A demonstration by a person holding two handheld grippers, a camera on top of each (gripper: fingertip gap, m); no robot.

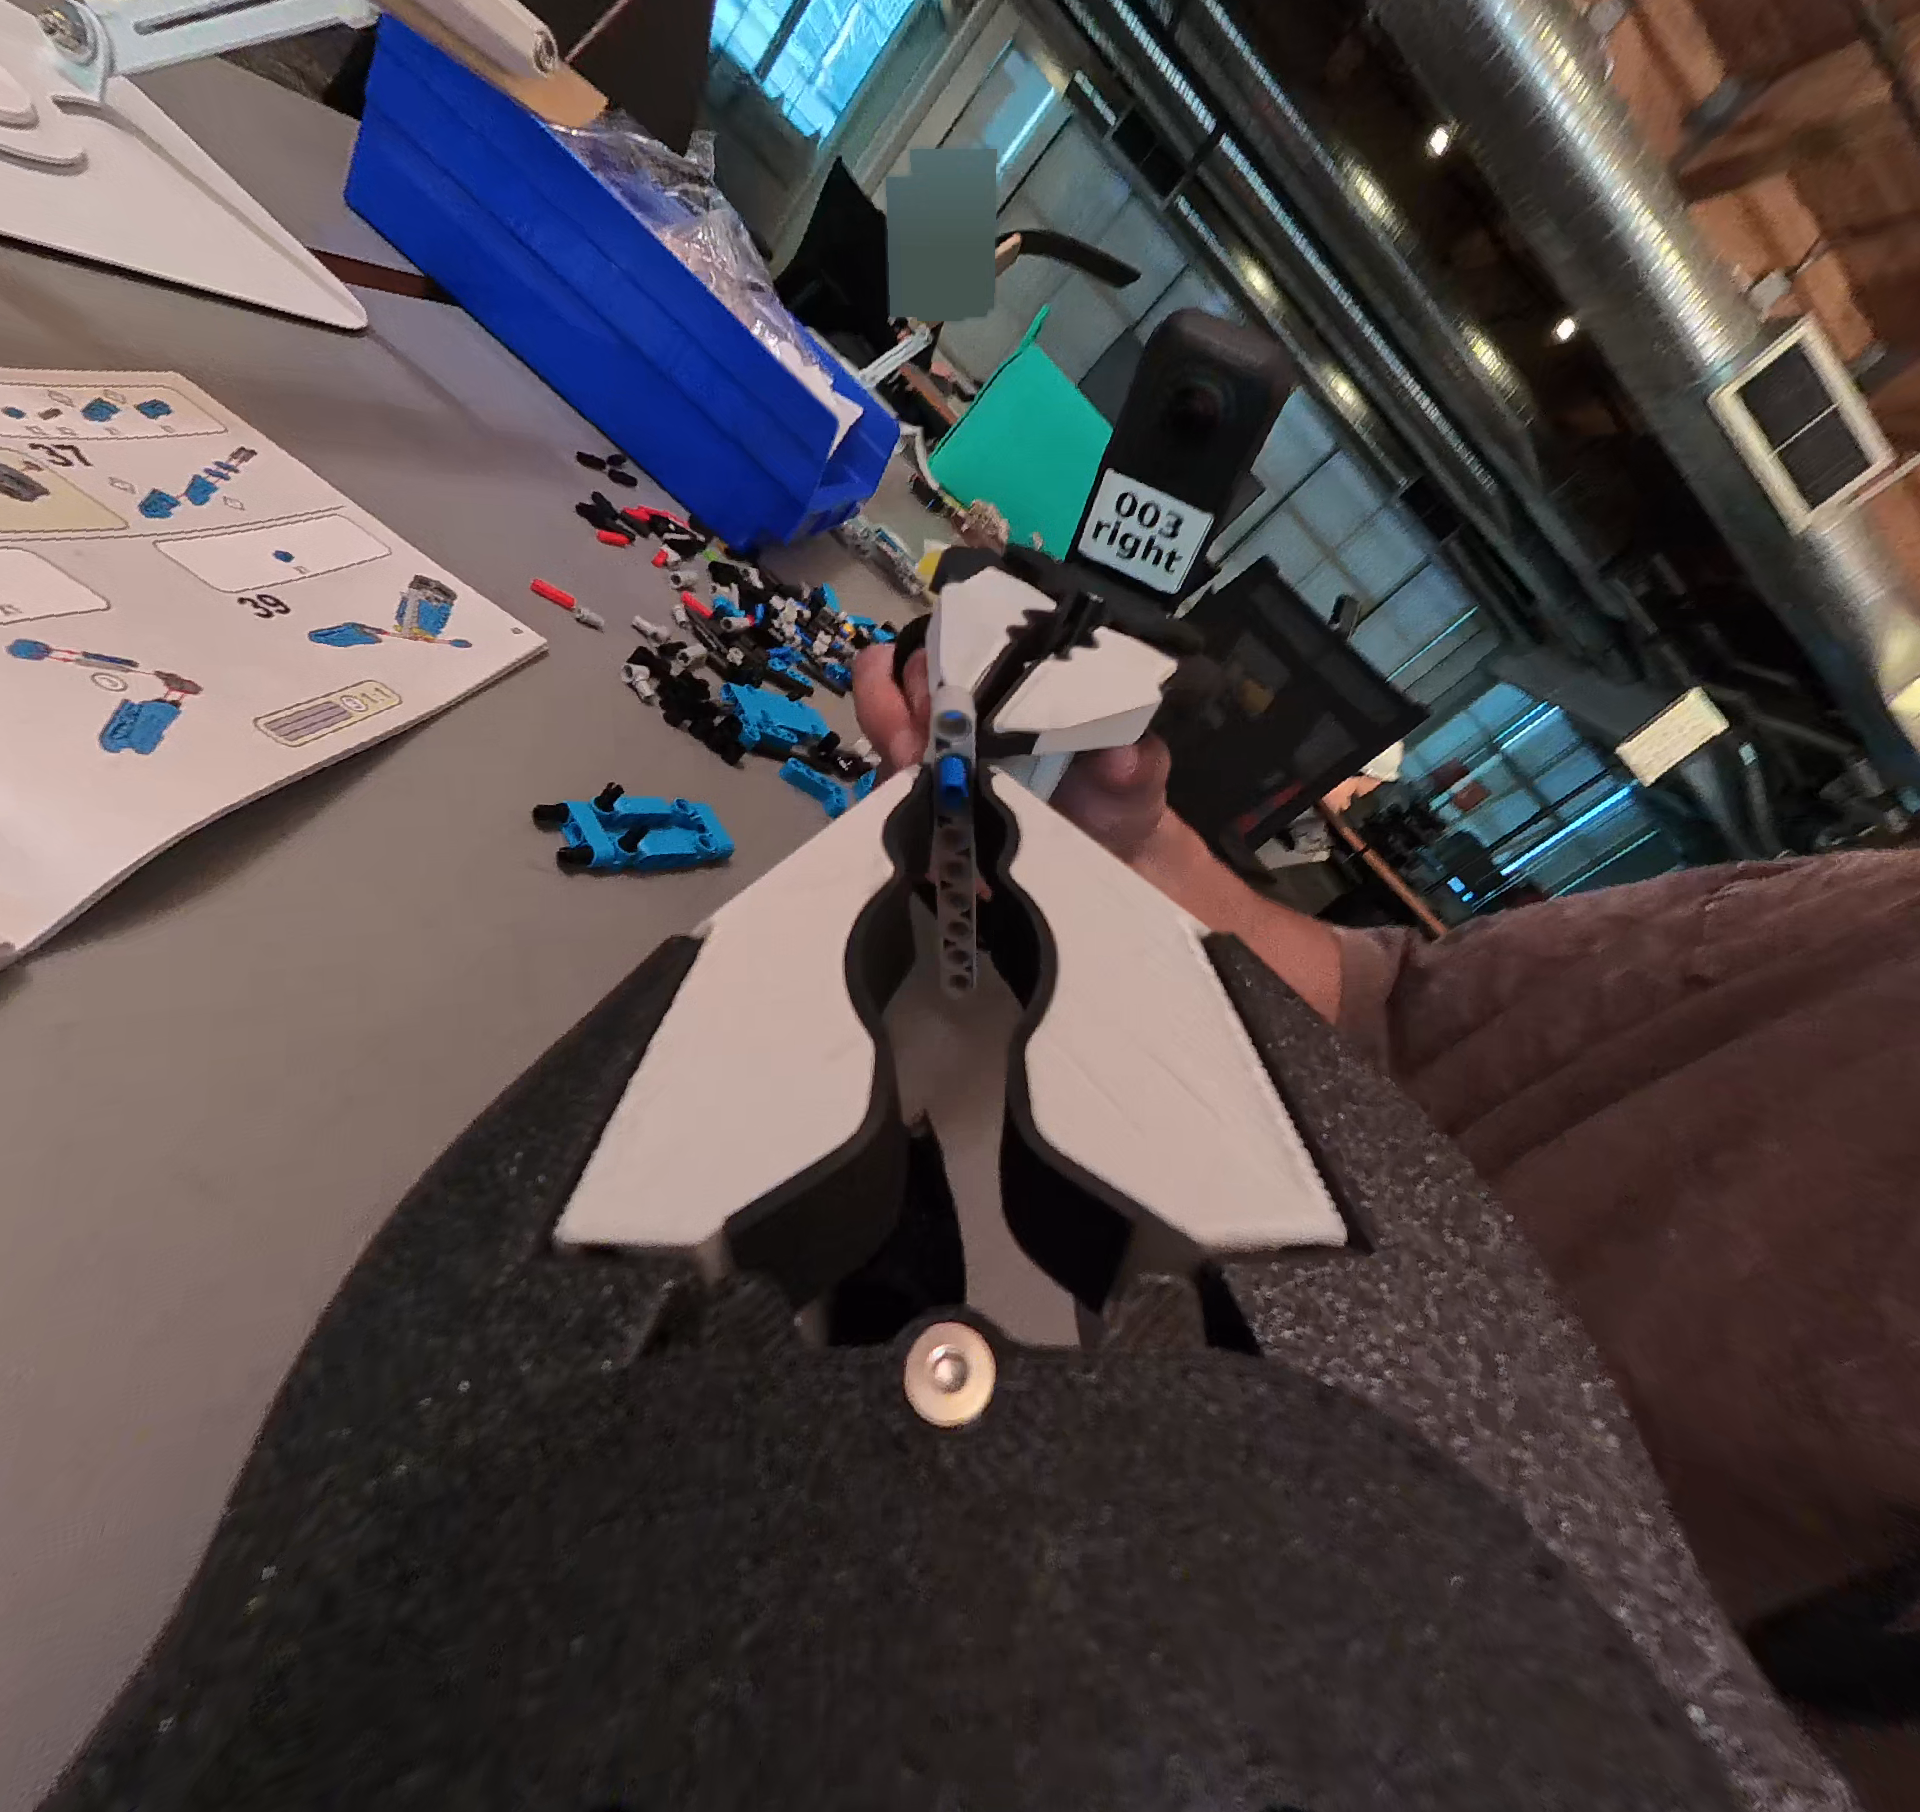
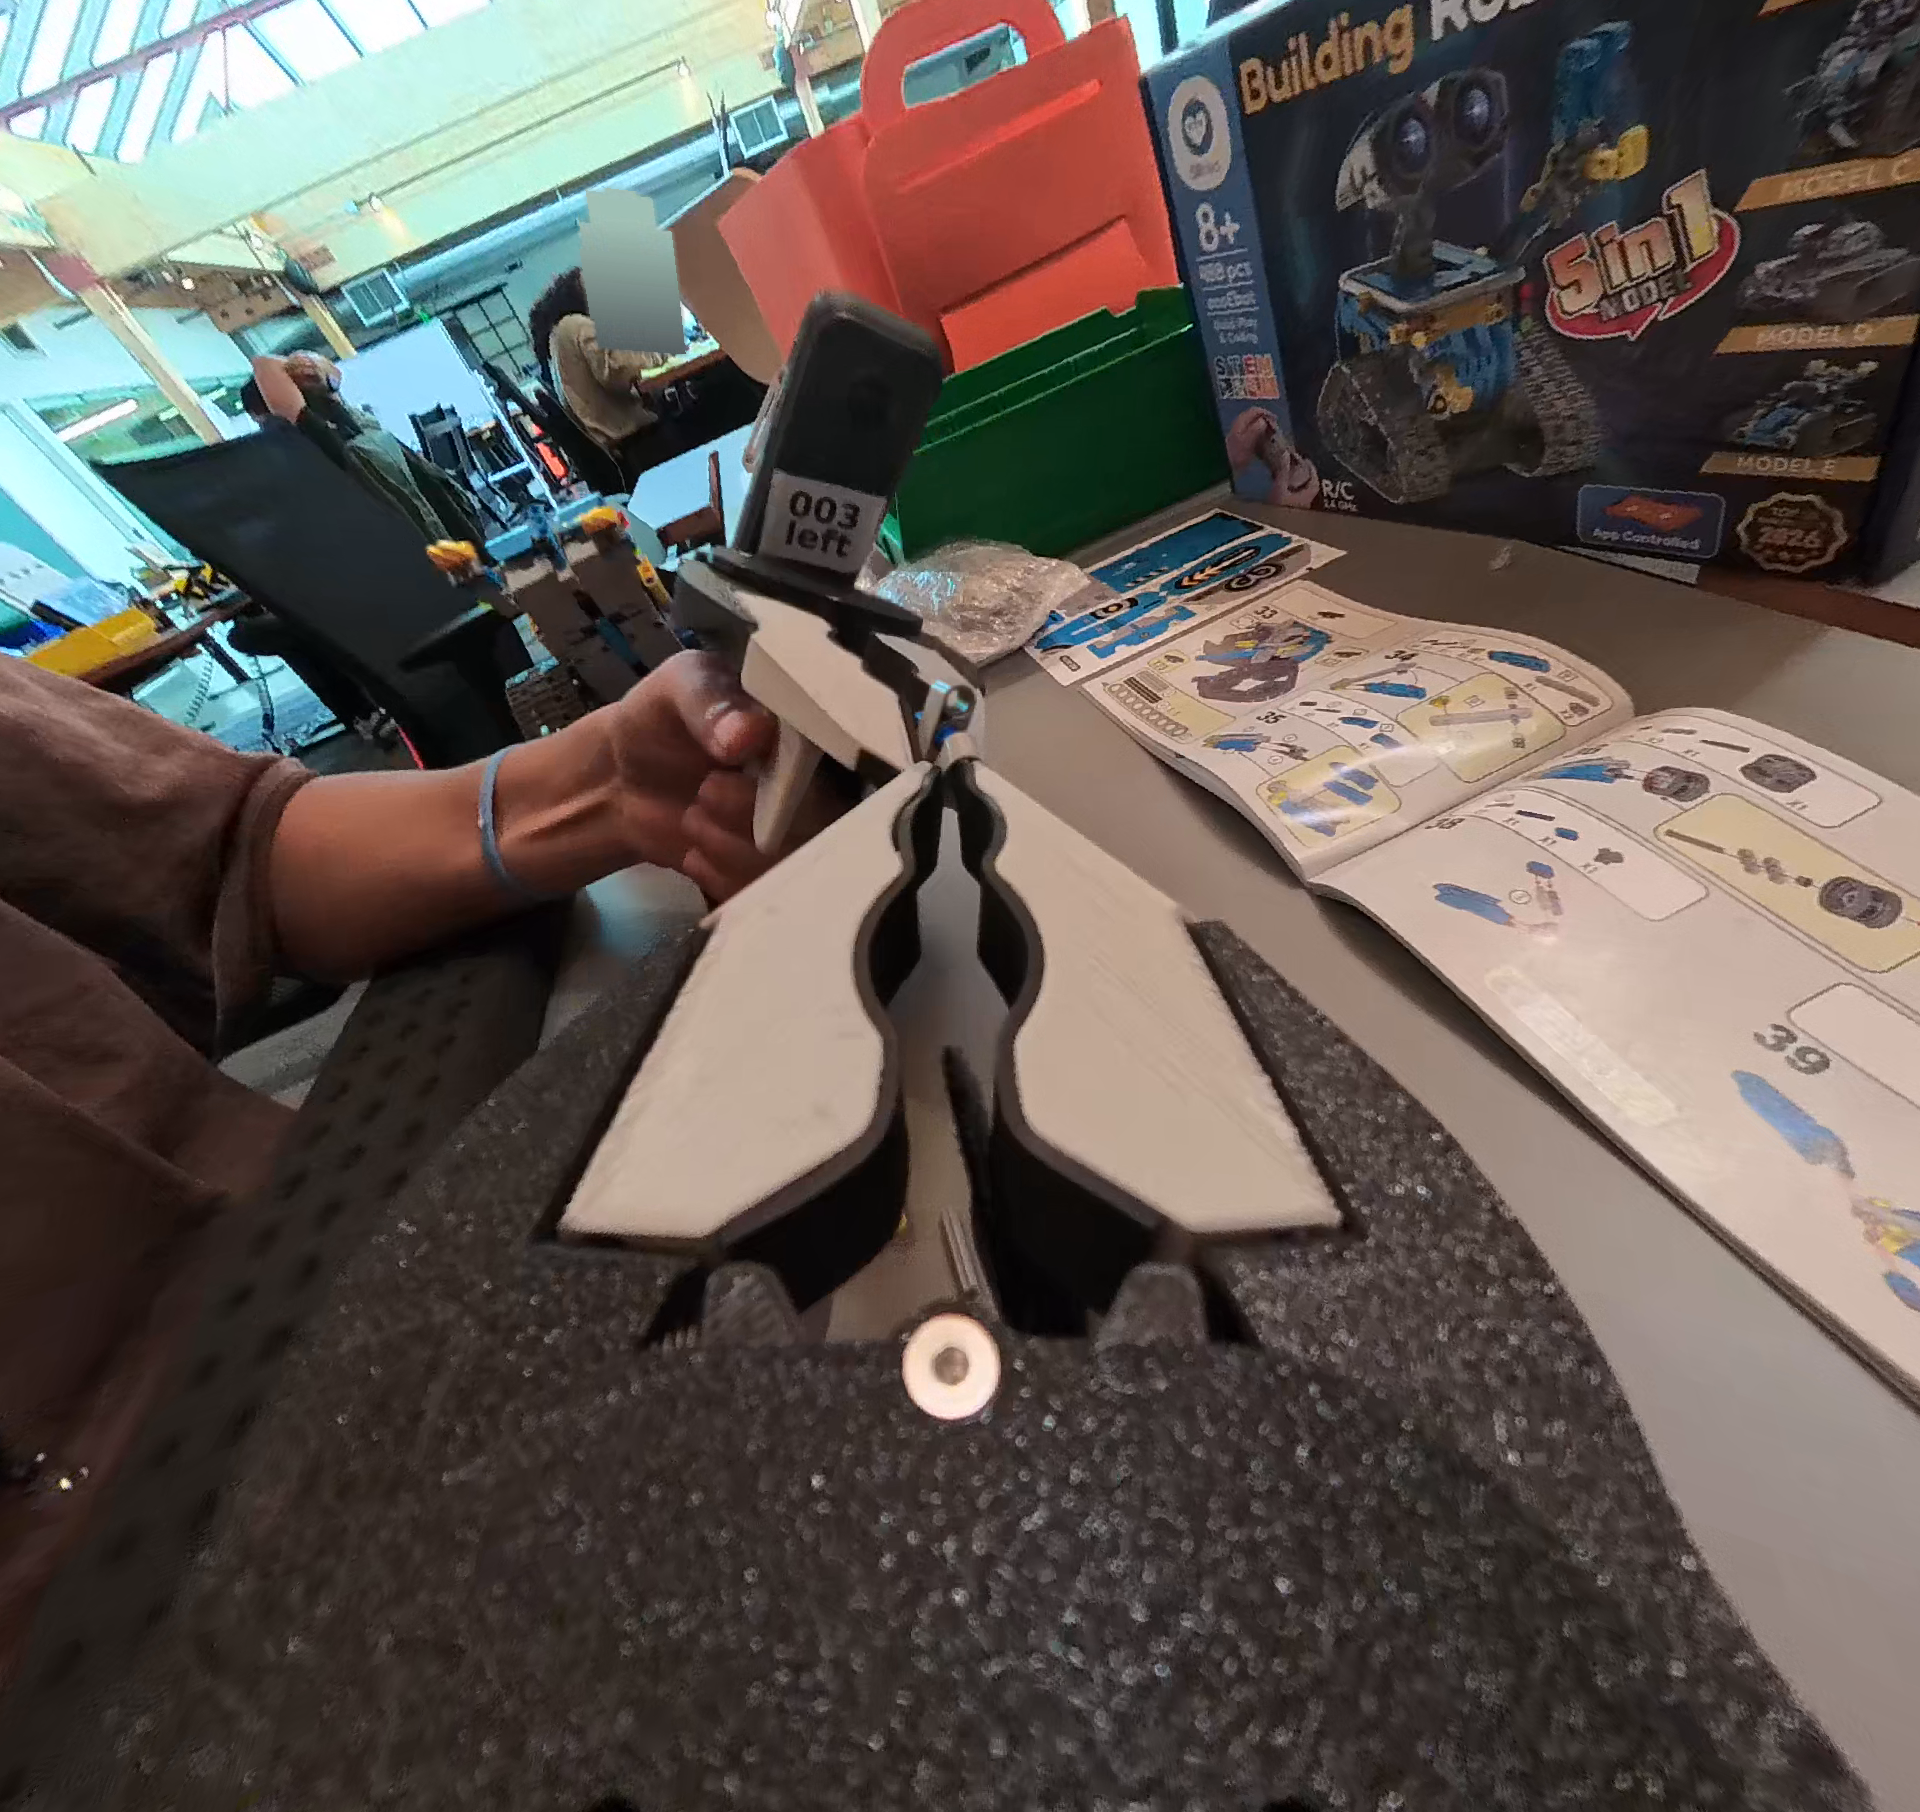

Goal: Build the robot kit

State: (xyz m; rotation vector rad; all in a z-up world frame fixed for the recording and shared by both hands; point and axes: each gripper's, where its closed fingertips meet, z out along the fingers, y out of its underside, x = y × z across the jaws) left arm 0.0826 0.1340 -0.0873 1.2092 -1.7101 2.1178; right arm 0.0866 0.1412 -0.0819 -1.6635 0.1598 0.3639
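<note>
My left gripper (image 1: 951,791) is shut on a grey holed beam (image 1: 954,915) that runs back between its fingers, with a blue pin (image 1: 950,773) at the tips. My right gripper (image 2: 945,775) faces it tip to tip and is shut on a small grey piece (image 2: 962,746) at the beam's end. In the left wrist view the right gripper (image 1: 971,713) shows beyond, held by a hand (image 1: 1112,786). In the right wrist view the left gripper (image 2: 930,713) shows beyond, held by a hand (image 2: 675,765). Both are held above the grey table (image 1: 312,1035).
An open instruction booklet (image 1: 208,619) (image 2: 1455,827) lies on the table. A pile of loose small pieces (image 1: 748,640), a blue sub-assembly (image 1: 644,827) and a blue bin (image 1: 582,287) lie to the left. A kit box (image 2: 1558,256), a green bin (image 2: 1060,432) and a plastic bag (image 2: 977,588) stand behind. The grippers are tip to tip, or close to it.
</note>
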